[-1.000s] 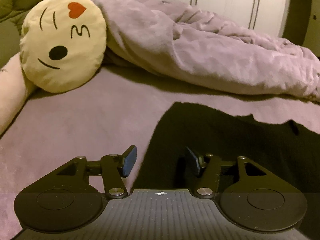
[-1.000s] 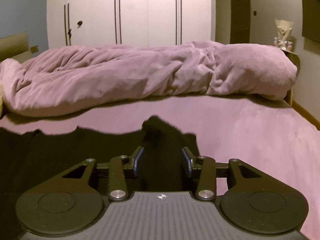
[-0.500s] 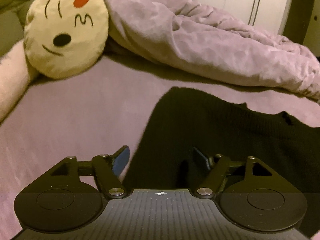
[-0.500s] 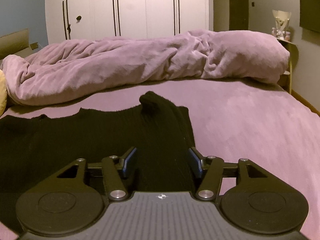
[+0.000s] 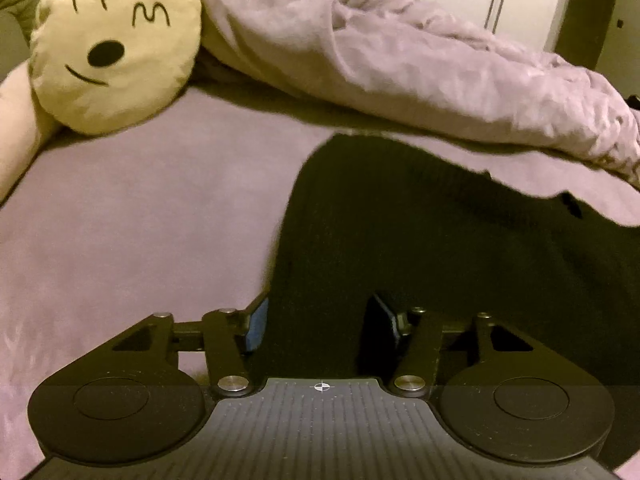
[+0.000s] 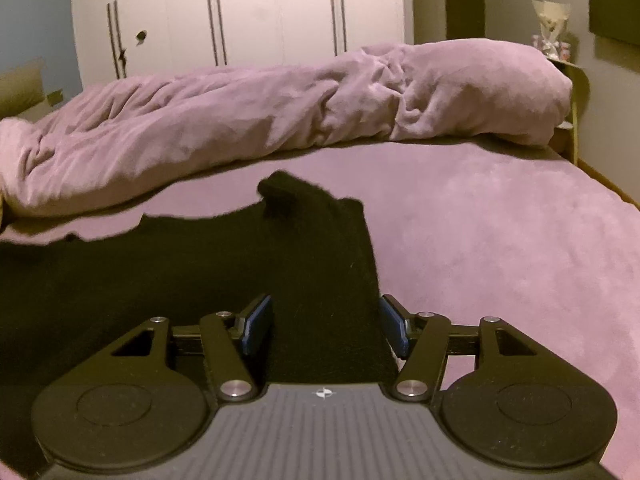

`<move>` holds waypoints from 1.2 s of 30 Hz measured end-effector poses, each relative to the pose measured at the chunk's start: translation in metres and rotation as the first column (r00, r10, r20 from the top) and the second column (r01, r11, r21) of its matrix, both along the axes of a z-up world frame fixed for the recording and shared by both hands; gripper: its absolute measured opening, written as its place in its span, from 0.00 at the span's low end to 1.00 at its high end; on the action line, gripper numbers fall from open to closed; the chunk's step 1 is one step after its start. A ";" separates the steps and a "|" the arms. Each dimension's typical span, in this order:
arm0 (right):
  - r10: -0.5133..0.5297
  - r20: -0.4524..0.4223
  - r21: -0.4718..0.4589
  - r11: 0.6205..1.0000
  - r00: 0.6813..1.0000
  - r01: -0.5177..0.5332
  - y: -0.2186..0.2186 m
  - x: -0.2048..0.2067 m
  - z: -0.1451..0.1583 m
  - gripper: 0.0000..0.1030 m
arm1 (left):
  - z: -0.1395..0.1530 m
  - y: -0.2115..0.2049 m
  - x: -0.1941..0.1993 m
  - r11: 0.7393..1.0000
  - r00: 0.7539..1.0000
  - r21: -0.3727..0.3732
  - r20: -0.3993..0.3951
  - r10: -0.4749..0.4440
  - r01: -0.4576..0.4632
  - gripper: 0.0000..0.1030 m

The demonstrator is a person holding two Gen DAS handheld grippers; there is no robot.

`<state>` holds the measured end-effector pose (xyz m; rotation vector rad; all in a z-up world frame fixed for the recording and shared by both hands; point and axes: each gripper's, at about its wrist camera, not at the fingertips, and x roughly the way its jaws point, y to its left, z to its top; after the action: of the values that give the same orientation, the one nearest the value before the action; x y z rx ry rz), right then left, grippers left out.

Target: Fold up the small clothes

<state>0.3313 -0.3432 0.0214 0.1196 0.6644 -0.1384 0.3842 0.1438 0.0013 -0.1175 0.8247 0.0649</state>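
Left gripper [image 5: 318, 322] and right gripper [image 6: 326, 326], jaws parted and holding nothing, straddle the near corners of the black garment [image 6: 200, 264] lying flat on the bed [image 6: 500, 240]; pinch both corners evenly.

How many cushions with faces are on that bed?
1: a yellow emoji cushion at the head of the bed, leaning against the bunched purple duvet. More could be hidden under the duvet.

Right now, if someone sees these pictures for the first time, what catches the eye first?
The yellow emoji pillow with a red heart lies at the bed's far left. A black garment is spread flat on the purple bedsheet, with both grippers' open jaws at its near edge. Behind lies a bunched purple duvet.
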 end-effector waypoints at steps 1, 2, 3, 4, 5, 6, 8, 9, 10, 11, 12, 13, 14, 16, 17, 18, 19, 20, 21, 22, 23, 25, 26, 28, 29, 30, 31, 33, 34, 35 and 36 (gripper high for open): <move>-0.001 0.008 0.001 1.000 1.000 0.001 -0.001 0.005 0.002 0.57 | 0.001 -0.001 0.002 1.000 1.000 0.009 0.009 0.000 0.000 0.58; 0.002 0.016 -0.006 1.000 1.000 -0.002 -0.001 0.012 0.003 0.57 | 0.003 -0.003 0.006 1.000 1.000 0.021 0.016 0.000 0.000 0.61; 0.010 0.019 -0.019 1.000 1.000 -0.010 0.000 0.020 0.004 0.57 | 0.004 -0.004 0.010 0.999 1.000 0.032 0.028 0.008 -0.008 0.67; 0.025 0.020 -0.034 0.999 0.999 -0.025 0.002 0.029 0.004 0.58 | 0.004 -0.005 0.014 0.999 0.999 0.033 0.039 0.007 -0.009 0.70; 0.044 0.020 -0.049 0.998 0.999 -0.043 0.004 0.039 0.004 0.59 | 0.005 -0.006 0.020 1.000 0.999 0.026 0.044 0.003 -0.004 0.73; 0.055 0.015 -0.068 0.996 0.998 -0.054 0.006 0.050 0.003 0.61 | 0.005 -0.007 0.027 1.000 0.999 0.014 0.046 -0.002 0.001 0.73; 0.074 -0.012 -0.103 0.992 0.997 -0.075 0.009 0.072 -0.001 0.61 | 0.003 -0.009 0.042 1.000 0.999 0.000 0.049 -0.010 0.010 0.75; 0.077 -0.030 -0.115 0.990 0.997 -0.080 0.011 0.083 -0.004 0.61 | 0.001 -0.011 0.049 1.000 0.999 0.001 0.044 -0.009 0.008 0.77; 0.083 -0.048 -0.125 0.988 0.995 -0.088 0.012 0.092 -0.006 0.61 | -0.003 -0.013 0.057 1.000 0.999 0.003 0.033 -0.014 0.014 0.77; 0.095 -0.064 -0.133 0.986 0.993 -0.103 0.013 0.100 -0.009 0.59 | -0.006 -0.015 0.065 1.000 0.999 0.011 0.028 -0.021 0.021 0.76; 0.102 -0.073 -0.145 0.983 0.992 -0.111 0.015 0.105 -0.011 0.52 | -0.008 -0.018 0.070 0.999 0.999 0.019 0.029 -0.029 0.028 0.74; 0.108 -0.075 -0.151 0.981 0.991 -0.118 0.015 0.108 -0.012 0.48 | -0.011 -0.020 0.074 0.999 0.999 0.020 0.029 -0.040 0.039 0.70; 0.115 -0.074 -0.156 0.980 0.991 -0.125 0.015 0.109 -0.014 0.39 | -0.013 -0.022 0.078 0.998 0.998 0.023 0.027 -0.055 0.054 0.60; 0.129 -0.057 -0.162 0.977 0.990 -0.137 0.014 0.108 -0.014 0.17 | -0.016 -0.026 0.081 0.997 0.997 0.042 0.032 -0.069 0.067 0.49; 0.137 -0.039 -0.162 0.977 0.990 -0.142 0.014 0.105 -0.012 0.13 | -0.016 -0.027 0.081 0.995 0.996 0.054 0.043 -0.082 0.080 0.43; 0.148 -0.022 -0.168 0.974 0.989 -0.149 0.014 0.102 -0.009 0.11 | -0.016 -0.028 0.080 0.994 0.994 0.065 0.055 -0.091 0.087 0.37; 0.159 -0.006 -0.184 0.970 0.987 -0.158 0.017 0.099 -0.007 0.11 | -0.014 -0.028 0.078 0.993 0.993 0.066 0.068 -0.097 0.093 0.35; 0.164 0.010 -0.202 0.966 0.986 -0.158 0.020 0.096 -0.004 0.10 | -0.012 -0.028 0.076 0.994 0.992 0.061 0.082 -0.098 0.093 0.31; 0.170 0.032 -0.218 0.963 0.985 -0.159 0.023 0.093 0.000 0.10 | -0.009 -0.027 0.074 0.994 0.990 0.059 0.100 -0.097 0.091 0.29; 0.176 0.052 -0.226 0.961 0.983 -0.160 0.025 0.091 0.005 0.10 | -0.006 -0.026 0.071 0.994 0.988 0.058 0.119 -0.095 0.088 0.29; 0.174 0.079 -0.233 0.961 0.982 -0.151 0.027 0.090 0.011 0.10 | -0.003 -0.025 0.070 0.995 0.987 0.060 0.132 -0.089 0.082 0.28; 0.171 0.118 -0.222 0.965 0.978 -0.142 0.029 0.092 0.023 0.10 | 0.005 -0.021 0.068 0.996 0.985 0.047 0.156 -0.077 0.071 0.27; 0.168 0.131 -0.221 0.966 0.977 -0.136 0.030 0.093 0.028 0.10 | 0.010 -0.019 0.066 0.997 0.983 0.043 0.170 -0.065 0.059 0.27; 0.164 0.150 -0.216 0.968 0.975 -0.130 0.031 0.097 0.035 0.10 | 0.017 -0.013 0.065 0.999 0.979 0.023 0.200 -0.051 0.048 0.27; 0.159 0.155 -0.216 0.968 0.975 -0.124 0.032 0.099 0.037 0.10 | 0.020 -0.010 0.065 0.999 0.977 0.017 0.208 -0.043 0.040 0.27; 0.151 0.157 -0.219 0.969 0.976 -0.115 0.032 0.102 0.036 0.10 | 0.021 -0.008 0.066 0.999 0.976 0.022 0.216 -0.033 0.029 0.21; 0.141 0.160 -0.220 0.970 0.977 -0.104 0.032 0.104 0.035 0.10 | 0.023 -0.007 0.067 0.999 0.971 0.042 0.239 -0.019 0.009 0.11; 0.118 0.159 -0.210 0.974 0.980 -0.083 0.029 0.109 0.030 0.10 | 0.024 -0.001 0.071 0.998 0.968 0.056 0.250 0.013 -0.028 0.13; 0.106 0.157 -0.205 0.976 0.982 -0.073 0.028 0.110 0.027 0.10 | 0.024 0.002 0.074 0.999 0.969 0.043 0.248 0.012 -0.024 0.14; 0.093 0.147 -0.201 0.978 0.985 -0.062 0.026 0.112 0.023 0.10 | 0.022 0.001 0.076 0.998 0.971 0.055 0.241 0.001 -0.015 0.16; 0.085 0.134 -0.207 0.977 0.987 -0.056 0.025 0.116 0.017 0.11 | 0.017 -0.001 0.080 0.997 0.977 0.082 0.213 -0.019 0.002 0.19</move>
<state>0.4470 -0.3180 0.0387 -0.0905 0.5084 -0.1271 0.4646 0.1425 0.0184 -0.0417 0.6065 0.0746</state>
